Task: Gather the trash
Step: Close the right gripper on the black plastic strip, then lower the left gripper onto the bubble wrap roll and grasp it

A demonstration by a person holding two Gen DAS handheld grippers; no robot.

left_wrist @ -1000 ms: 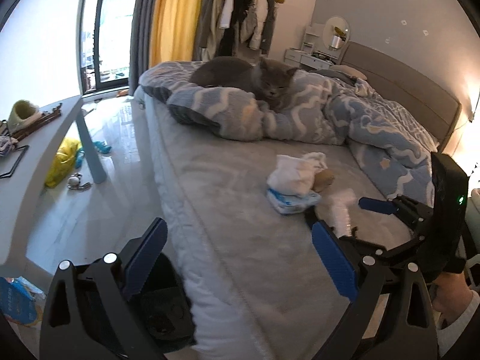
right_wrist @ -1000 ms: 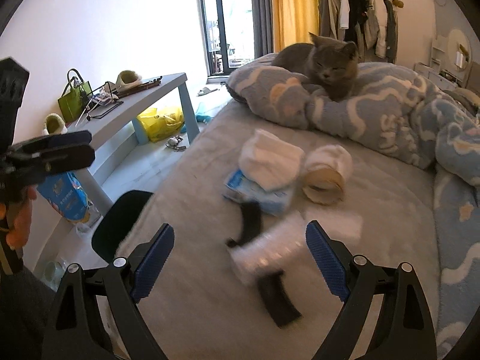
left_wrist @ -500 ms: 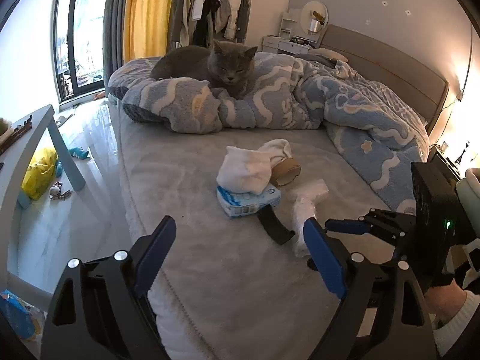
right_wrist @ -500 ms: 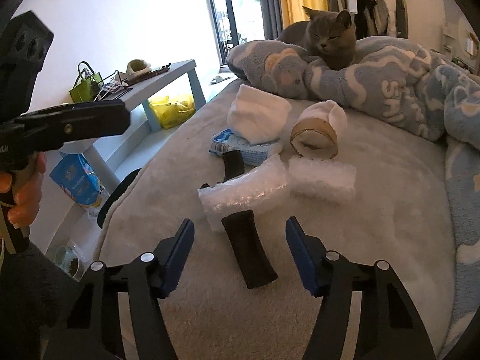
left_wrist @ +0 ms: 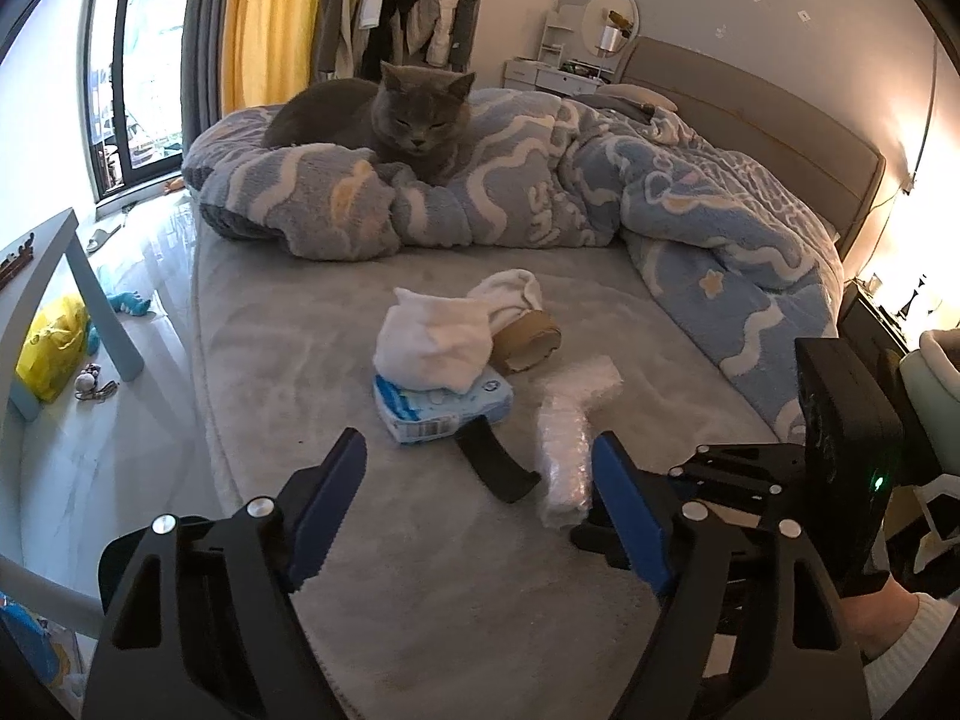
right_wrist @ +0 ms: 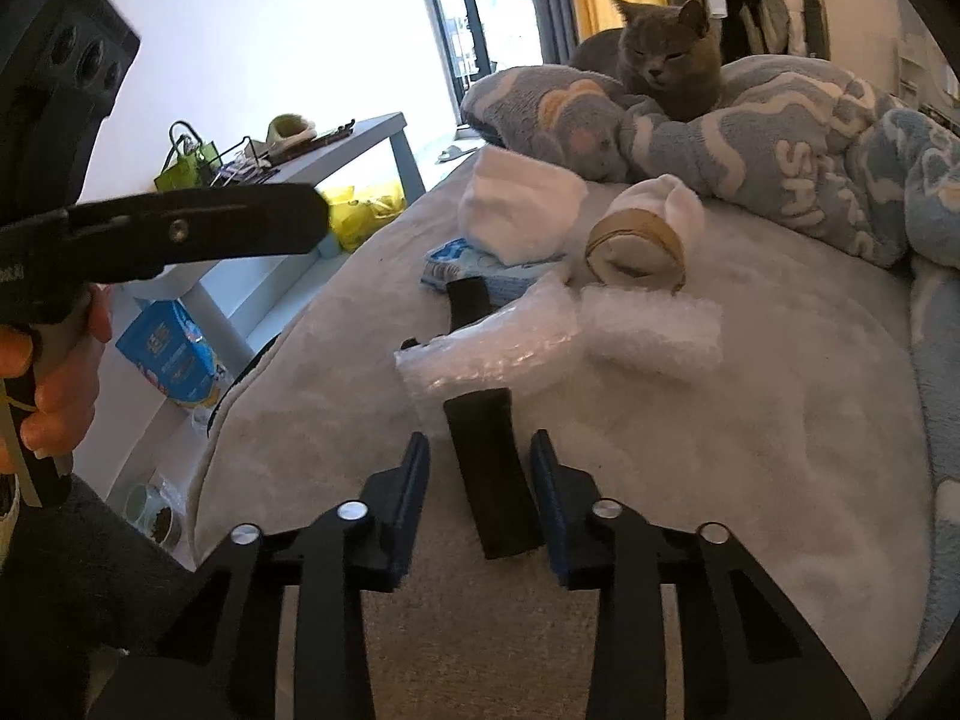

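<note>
Trash lies on the grey bed (left_wrist: 420,540): a black curved strip (right_wrist: 489,480), a roll of bubble wrap (right_wrist: 498,348), a blue tissue pack (left_wrist: 441,408), a white crumpled cloth (left_wrist: 432,342) on the pack, and a brown tape roll (right_wrist: 639,252). My right gripper (right_wrist: 480,495) is half closed around the near end of the black strip, with gaps on both sides. My left gripper (left_wrist: 480,516) is open and empty above the bed, short of the black strip (left_wrist: 492,465) and the bubble wrap (left_wrist: 567,456).
A grey cat (left_wrist: 396,114) lies on the blue patterned duvet (left_wrist: 690,210) at the far end of the bed. A grey side table (right_wrist: 336,150) with a green bag (right_wrist: 186,168) stands left of the bed. A yellow bag (left_wrist: 51,348) lies on the floor.
My right gripper has moved forward and narrowed its fingers around the black strip. My left gripper has swung from the bed's edge to over the bed, toward the trash.
</note>
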